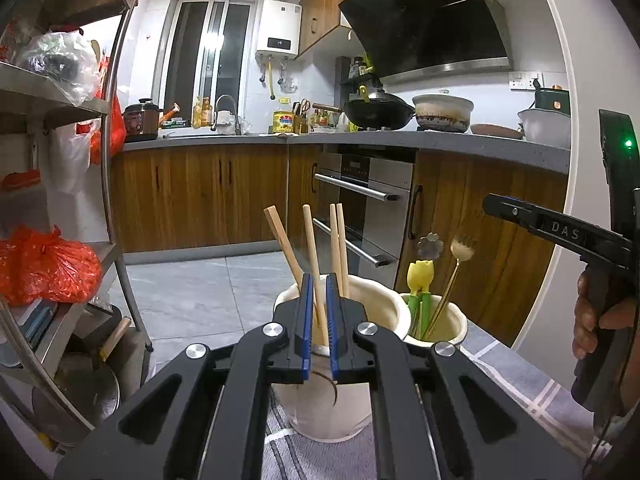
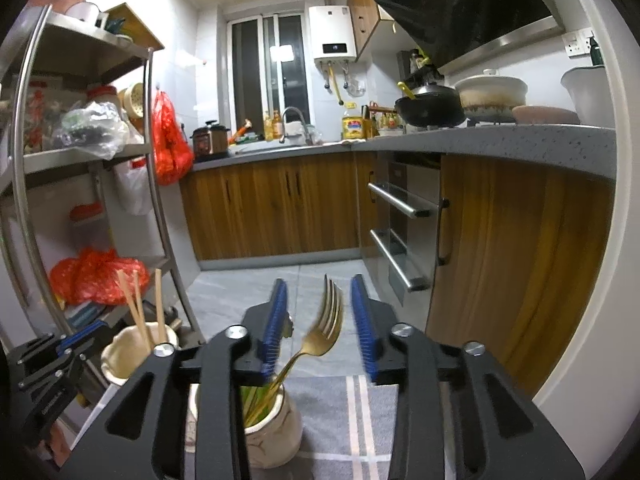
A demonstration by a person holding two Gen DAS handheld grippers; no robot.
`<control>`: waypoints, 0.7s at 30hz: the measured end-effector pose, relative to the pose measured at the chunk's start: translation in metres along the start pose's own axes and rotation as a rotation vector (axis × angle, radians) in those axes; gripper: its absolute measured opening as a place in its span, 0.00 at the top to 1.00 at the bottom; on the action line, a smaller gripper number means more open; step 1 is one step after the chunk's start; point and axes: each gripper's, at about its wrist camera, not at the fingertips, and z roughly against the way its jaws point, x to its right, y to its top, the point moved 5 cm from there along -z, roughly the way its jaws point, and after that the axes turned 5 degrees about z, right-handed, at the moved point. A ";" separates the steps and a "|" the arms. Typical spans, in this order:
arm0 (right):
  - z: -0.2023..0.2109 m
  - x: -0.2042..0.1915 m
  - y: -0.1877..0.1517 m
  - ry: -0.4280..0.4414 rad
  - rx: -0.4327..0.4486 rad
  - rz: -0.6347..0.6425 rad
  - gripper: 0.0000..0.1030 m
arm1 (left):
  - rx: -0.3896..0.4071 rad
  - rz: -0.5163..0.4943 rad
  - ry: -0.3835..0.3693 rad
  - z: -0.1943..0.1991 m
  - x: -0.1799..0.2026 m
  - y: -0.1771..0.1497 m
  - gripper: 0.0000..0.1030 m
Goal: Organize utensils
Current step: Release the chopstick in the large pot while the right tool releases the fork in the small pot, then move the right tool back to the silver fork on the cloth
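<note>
My left gripper (image 1: 319,284) is closed to a narrow gap around one wooden chopstick (image 1: 311,240) that stands in a cream cup (image 1: 328,408) with several other chopsticks. Whether the pads touch it I cannot tell. Beside it a second cream cup (image 1: 448,326) holds a yellow-and-green utensil (image 1: 420,280) and two metal ones. My right gripper (image 2: 320,300) is open; a gold fork (image 2: 326,320) stands free between its fingers, its handle in that second cup (image 2: 276,432). The chopstick cup (image 2: 120,354) and the left gripper show at the left of the right wrist view.
Both cups stand on a grey checked cloth (image 2: 352,412) at the table edge. A metal shelf rack (image 1: 108,140) with red bags stands on the left. Kitchen cabinets, an oven (image 1: 360,200) and a worktop with pots lie ahead and to the right.
</note>
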 end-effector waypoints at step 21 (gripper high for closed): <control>0.041 0.013 -0.004 -0.003 0.041 -0.025 0.05 | 0.040 0.003 0.025 0.037 -0.002 0.011 0.10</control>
